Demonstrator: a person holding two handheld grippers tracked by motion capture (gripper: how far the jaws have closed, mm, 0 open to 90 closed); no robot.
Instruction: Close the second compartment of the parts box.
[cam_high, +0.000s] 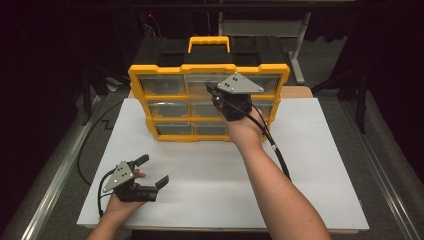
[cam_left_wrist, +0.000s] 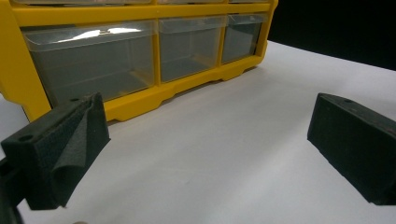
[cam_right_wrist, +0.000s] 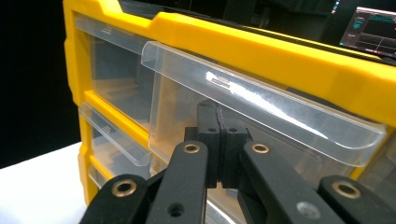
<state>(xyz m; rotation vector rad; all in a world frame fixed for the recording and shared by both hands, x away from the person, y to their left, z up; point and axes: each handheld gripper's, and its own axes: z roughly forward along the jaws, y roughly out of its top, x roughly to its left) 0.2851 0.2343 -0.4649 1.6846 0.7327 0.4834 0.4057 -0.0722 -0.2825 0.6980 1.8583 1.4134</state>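
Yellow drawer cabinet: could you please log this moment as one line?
right gripper: shut, at top middle drawer | left gripper: open, on table | yellow drawer cabinet: upright

Flat white rectangular table board (cam_high: 300, 190) carrying a yellow plastic drawer cabinet with clear drawers (cam_high: 165, 107), which stands upright at the middle of the far edge; near edge and right side bare.

right gripper (cam_high: 220, 95) fingertips hidden behind its plate, drawer (cam_right_wrist: 261, 102) contents unclear, organizer (cam_left_wrist: 140, 60) top cropped
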